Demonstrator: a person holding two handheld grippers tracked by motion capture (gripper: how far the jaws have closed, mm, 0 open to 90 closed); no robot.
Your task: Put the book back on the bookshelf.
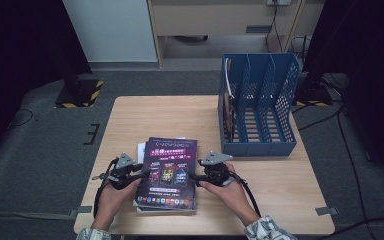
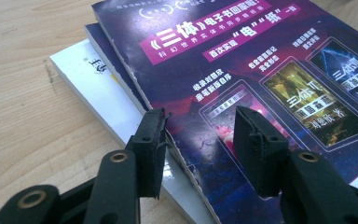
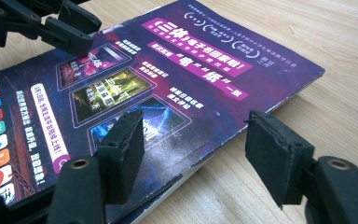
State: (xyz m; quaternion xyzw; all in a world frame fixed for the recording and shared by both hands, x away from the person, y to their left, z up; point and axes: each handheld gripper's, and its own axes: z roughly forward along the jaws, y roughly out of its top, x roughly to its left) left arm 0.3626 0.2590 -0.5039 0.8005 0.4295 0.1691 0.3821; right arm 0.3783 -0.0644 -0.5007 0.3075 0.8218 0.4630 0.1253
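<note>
1. On the table [image 1: 130, 120] lies a short stack of books [image 1: 166, 204], near the person's edge and left of centre. The top one is a purple book [image 1: 170, 170], with a second purple cover [image 2: 103, 52] and a white book [image 2: 91, 79] under it.

2. A blue rack [image 1: 258, 105] stands at the far right of the table, well apart from the stack. Something thin and brownish leans in its leftmost slot; the other slots look free.

3. The left gripper [image 2: 198, 140] sits at the purple book's left edge. Its jaws stand half open astride that edge, one outside the stack and one over the cover. The pads do not yet press on it.

4. The right gripper [image 3: 205, 149] is at the opposite edge, likewise half open, one jaw over the cover and the other out over bare wood. It holds nothing yet.

5. Judged from this, the step in hand is seating both grippers on the top book for a two-sided pick-up, probably to carry it to the rack.

6. The next move calls for each lower jaw to slip under the top book alone, not the one beneath it, and for both grippers to close evenly.

7. The cover looks thin and glossy, so a shallow bite may slip or bend it.
</note>
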